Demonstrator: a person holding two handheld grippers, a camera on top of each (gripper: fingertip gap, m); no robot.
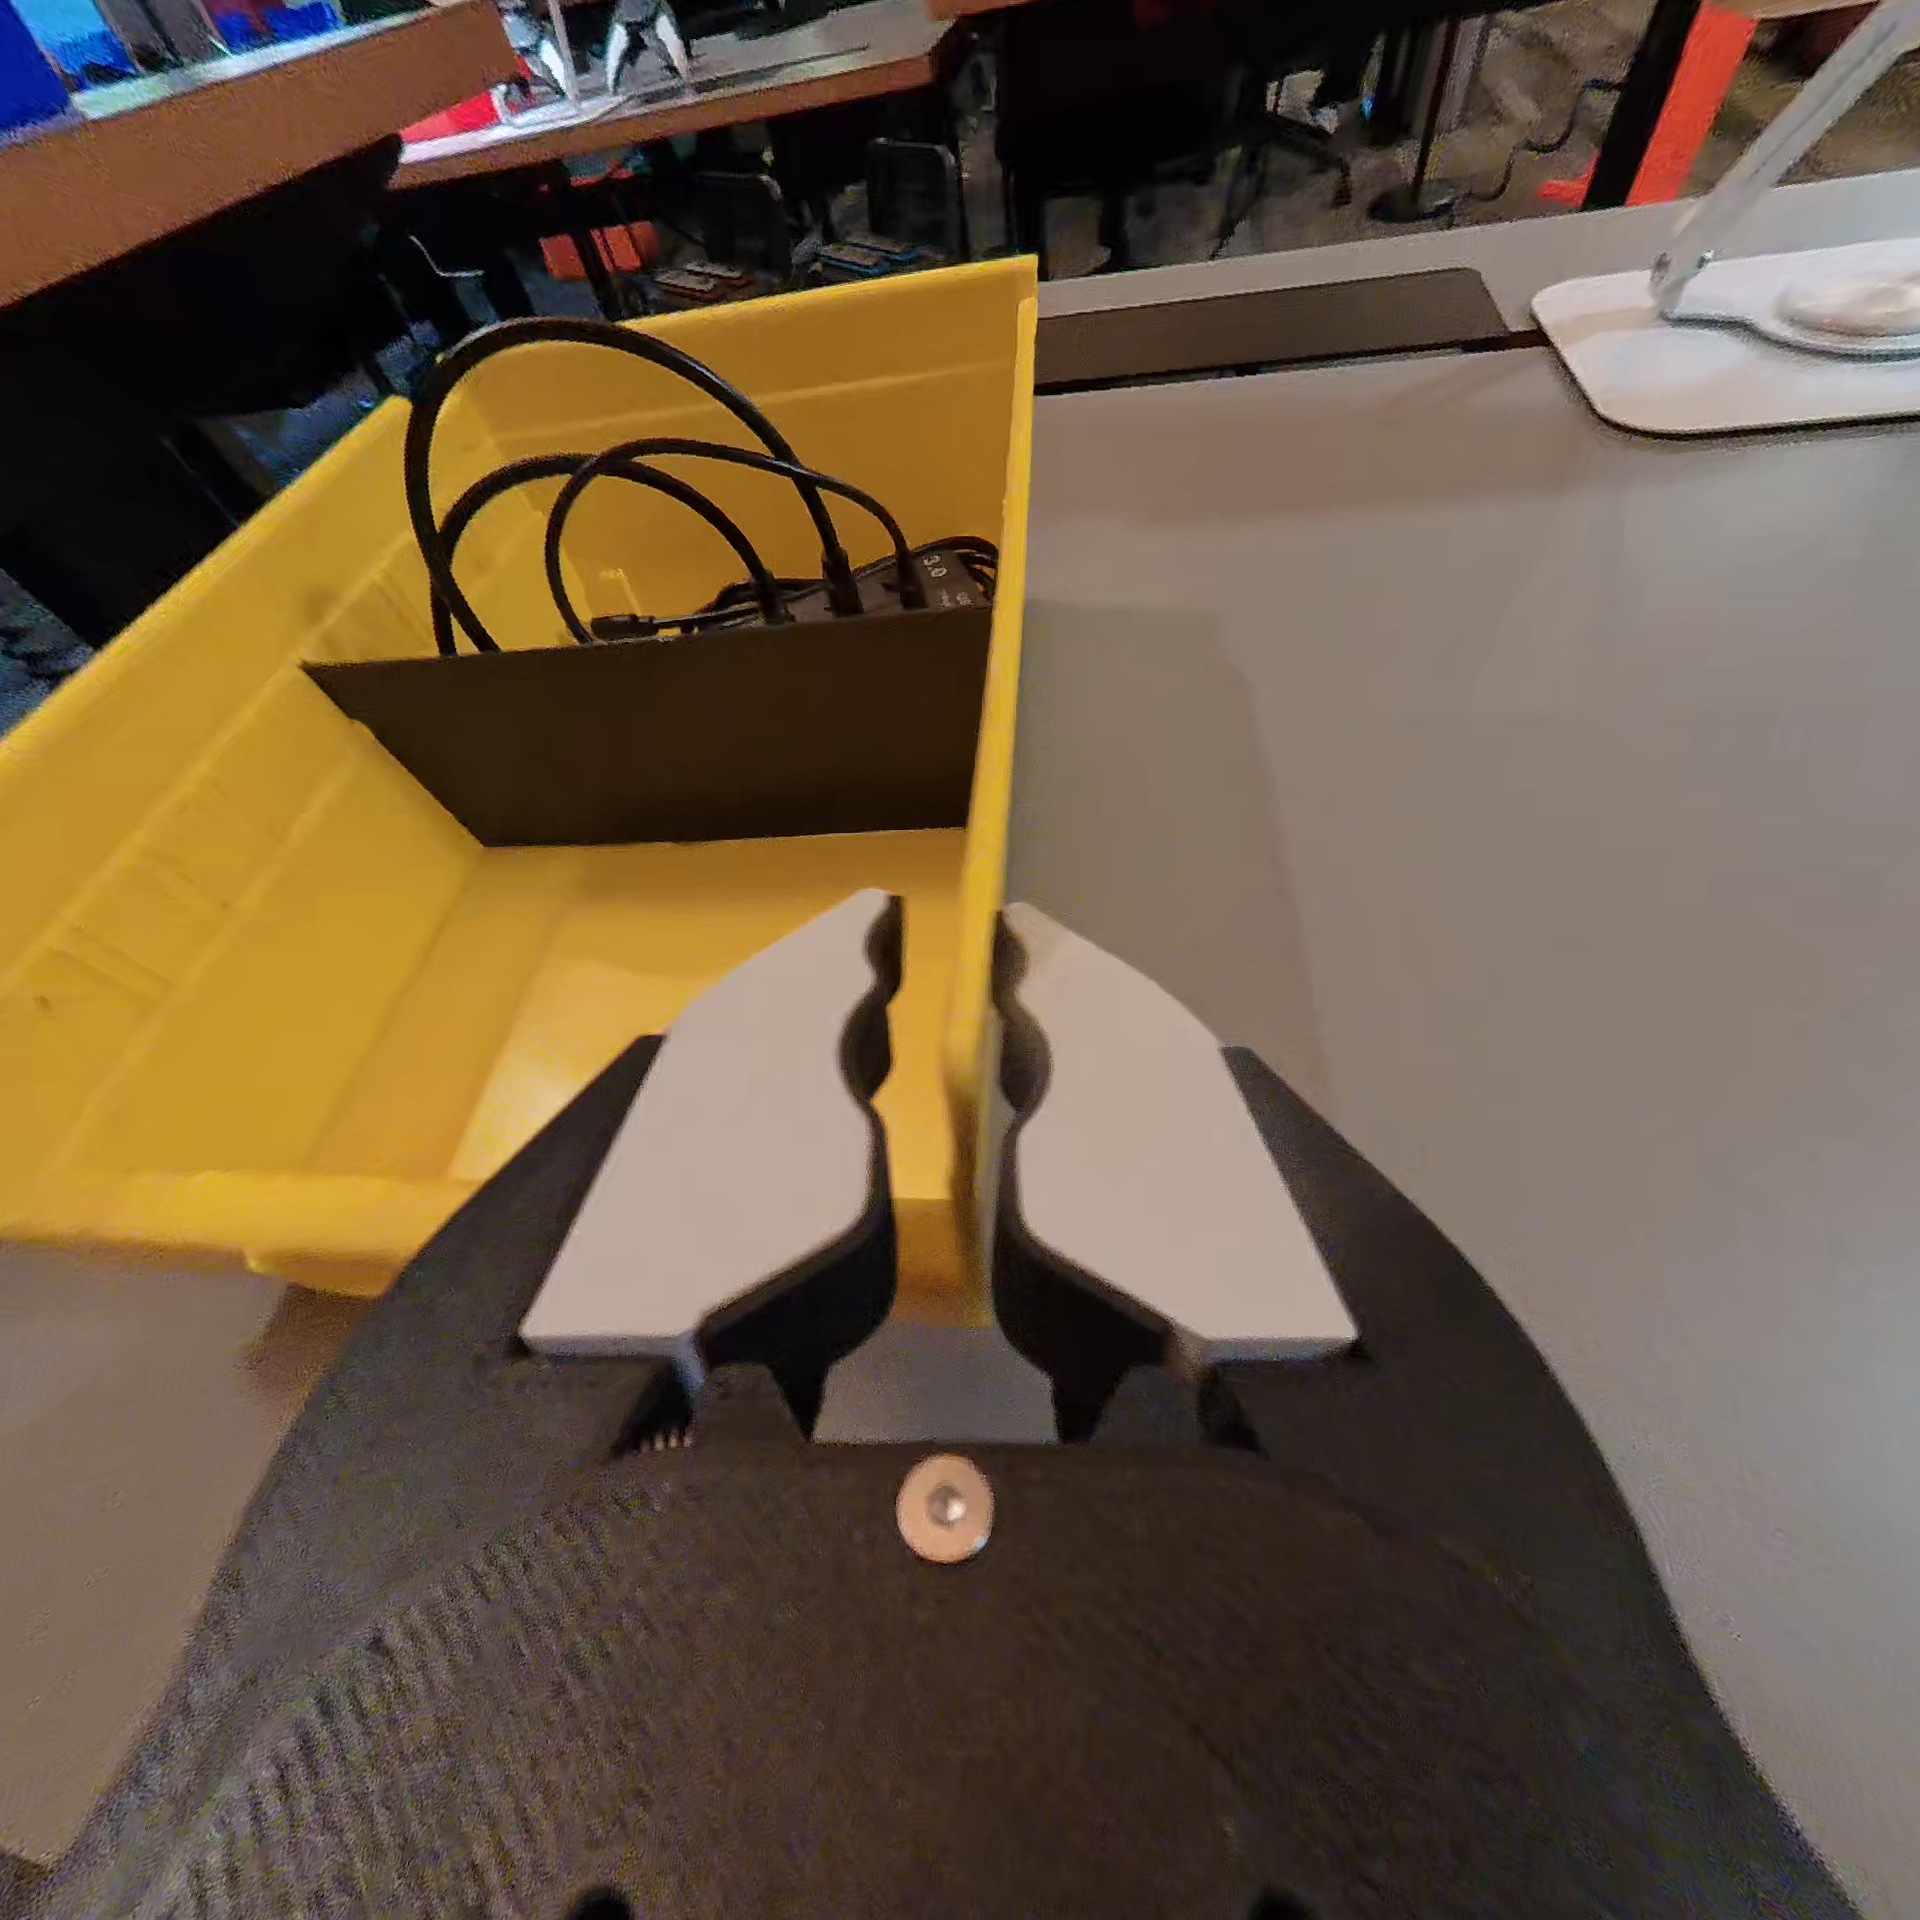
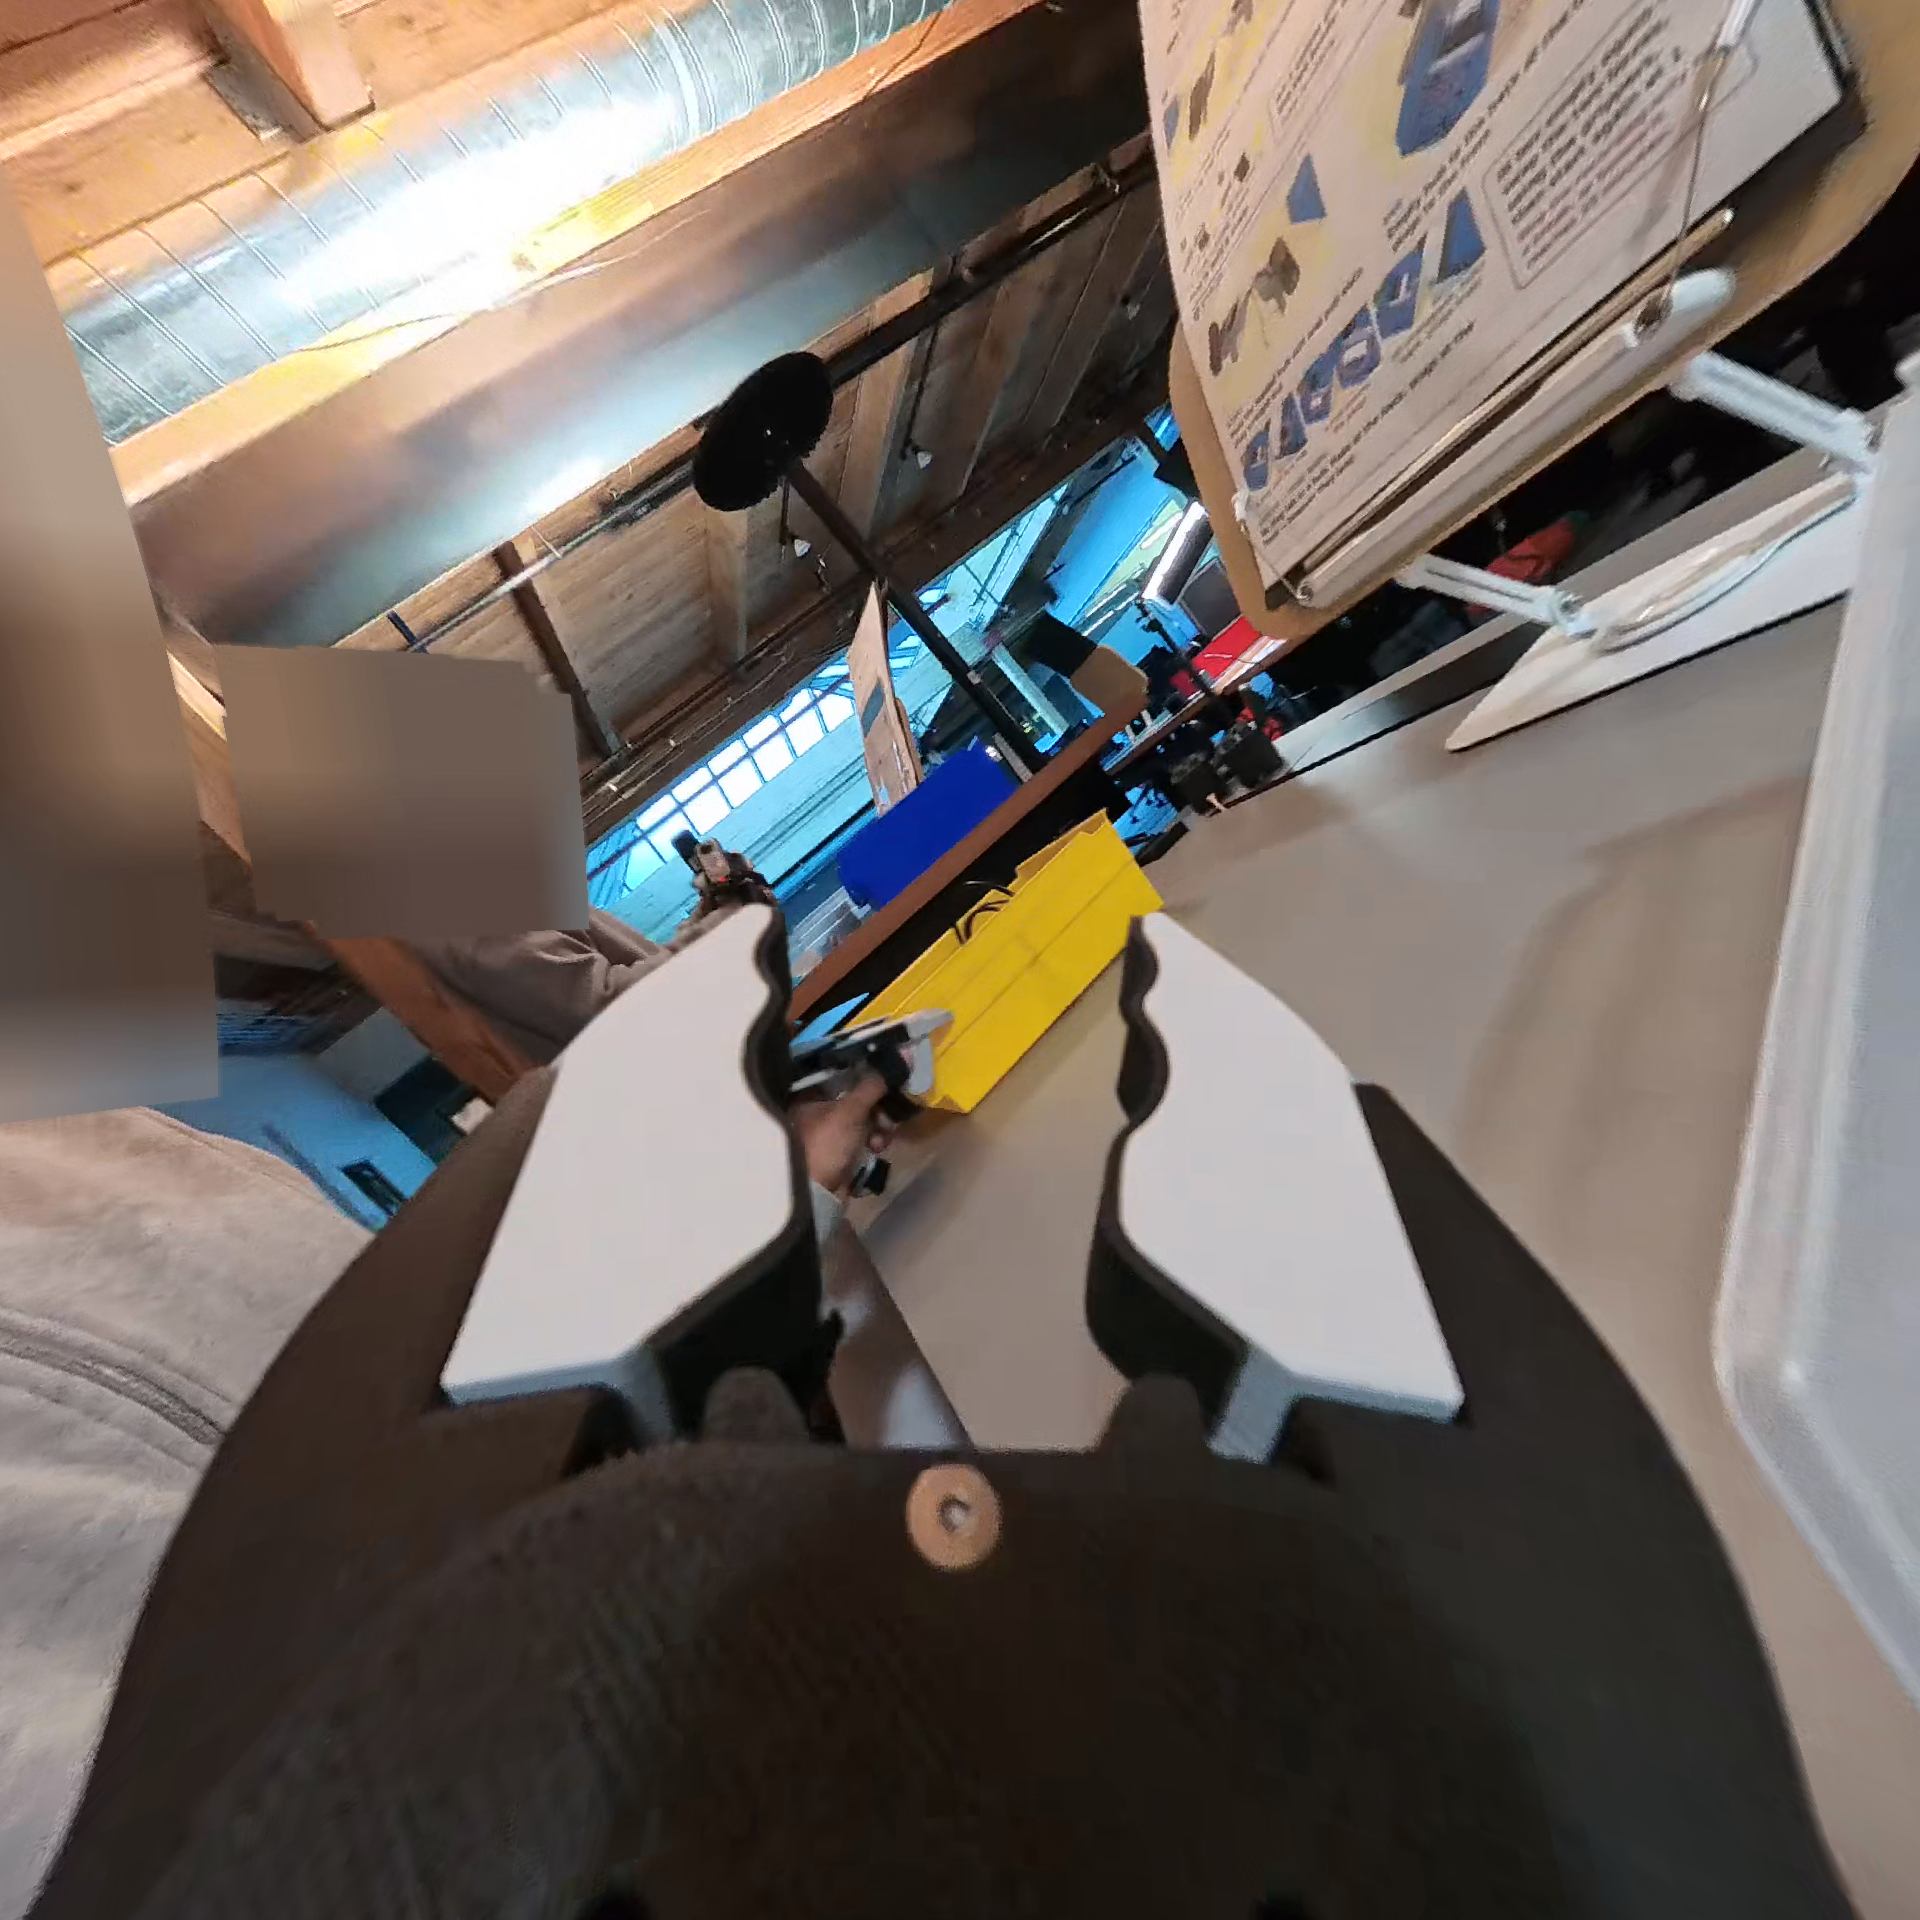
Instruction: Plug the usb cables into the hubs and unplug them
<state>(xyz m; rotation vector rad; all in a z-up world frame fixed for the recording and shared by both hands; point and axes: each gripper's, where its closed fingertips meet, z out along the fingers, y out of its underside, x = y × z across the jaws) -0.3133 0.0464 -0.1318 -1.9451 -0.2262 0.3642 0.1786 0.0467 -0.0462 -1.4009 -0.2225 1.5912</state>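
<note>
My left gripper [image 1: 945,914] has its fingers [image 1: 748,1122] closed on the right side wall of the yellow bin [image 1: 260,935], one inside, one outside. Behind a black divider [image 1: 665,738], toward 11 o'clock, the hub [image 1: 894,603] lies with three looped black usb cables [image 1: 582,416] plugged into it. My right gripper [image 2: 951,935] is tilted, fingers [image 2: 644,1174] spread wide around nothing above the grey surface [image 2: 1455,987]; the bin [image 2: 1029,977] sits at 12 o'clock.

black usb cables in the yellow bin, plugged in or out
Plugged in, mostly: three black usb cables loop down into the black hub behind the dark divider in the yellow plastic bin. Whether every plug is seated, cannot tell.
</note>
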